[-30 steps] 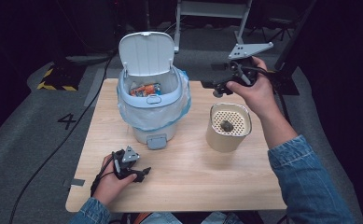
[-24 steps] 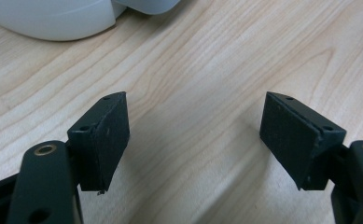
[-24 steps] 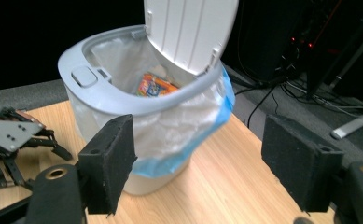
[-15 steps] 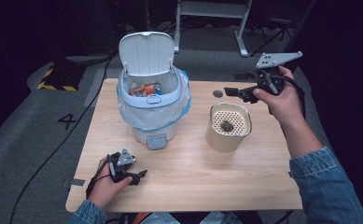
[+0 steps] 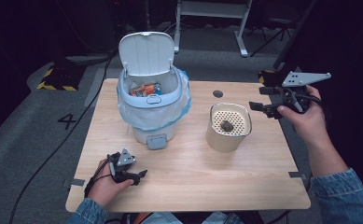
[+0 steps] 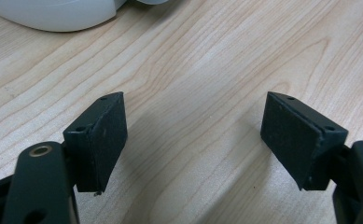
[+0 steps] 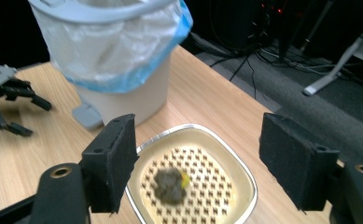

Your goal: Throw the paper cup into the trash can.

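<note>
Near edge: left gripper (image 5: 131,175) rests on the table (image 5: 193,182), same spot as a second ago, jaws spread, nothing between them; its own view gives bare wood grain.

Right side: right gripper (image 5: 262,99) has swung from over the far edge out past the table's right rim, beside the beige container (image 5: 228,127). Its jaws were just closing, then eased apart a little; they stand released, empty. Likely lining up for the dark lump (image 5: 226,125) on the perforated insert.

Far: lidded bin (image 5: 152,100), lid up, wrappers inside.

Right gripper view shows a yellow fleck on the lump (image 7: 169,184), unreadable from the high view; high view alone shows the bin's contents.
</note>
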Demonstrator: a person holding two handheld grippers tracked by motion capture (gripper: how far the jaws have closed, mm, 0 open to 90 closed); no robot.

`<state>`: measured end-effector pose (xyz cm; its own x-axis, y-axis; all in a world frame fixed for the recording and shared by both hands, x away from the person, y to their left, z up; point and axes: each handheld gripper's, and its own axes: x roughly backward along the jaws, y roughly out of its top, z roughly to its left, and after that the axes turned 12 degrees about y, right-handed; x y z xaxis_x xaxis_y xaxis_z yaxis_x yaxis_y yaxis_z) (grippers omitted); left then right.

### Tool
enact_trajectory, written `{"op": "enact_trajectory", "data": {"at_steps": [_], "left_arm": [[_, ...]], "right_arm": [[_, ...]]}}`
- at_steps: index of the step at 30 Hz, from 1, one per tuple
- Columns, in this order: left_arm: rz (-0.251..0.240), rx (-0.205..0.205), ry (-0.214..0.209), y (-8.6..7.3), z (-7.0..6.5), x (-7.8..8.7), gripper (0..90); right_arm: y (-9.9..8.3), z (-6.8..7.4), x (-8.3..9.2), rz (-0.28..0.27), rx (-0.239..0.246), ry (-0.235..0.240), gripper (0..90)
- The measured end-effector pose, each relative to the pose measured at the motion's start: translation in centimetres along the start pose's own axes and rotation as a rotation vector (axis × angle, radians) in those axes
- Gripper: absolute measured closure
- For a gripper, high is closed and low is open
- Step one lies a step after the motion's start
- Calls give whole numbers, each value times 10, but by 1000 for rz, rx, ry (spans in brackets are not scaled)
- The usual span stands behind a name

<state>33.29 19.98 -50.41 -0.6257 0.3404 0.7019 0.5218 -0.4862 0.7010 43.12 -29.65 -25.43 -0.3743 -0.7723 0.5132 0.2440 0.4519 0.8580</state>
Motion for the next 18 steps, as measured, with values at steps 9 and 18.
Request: {"op": "enact_trajectory", "data": {"at_steps": [9, 18], "left_arm": [[-8, 41, 10, -1, 5, 1, 312], [4, 82, 3, 0, 7, 4, 379]], "right_arm": [[-41, -5, 11, 25, -38, -28, 270], [-89, -4, 15, 53, -96, -46, 271]]}}
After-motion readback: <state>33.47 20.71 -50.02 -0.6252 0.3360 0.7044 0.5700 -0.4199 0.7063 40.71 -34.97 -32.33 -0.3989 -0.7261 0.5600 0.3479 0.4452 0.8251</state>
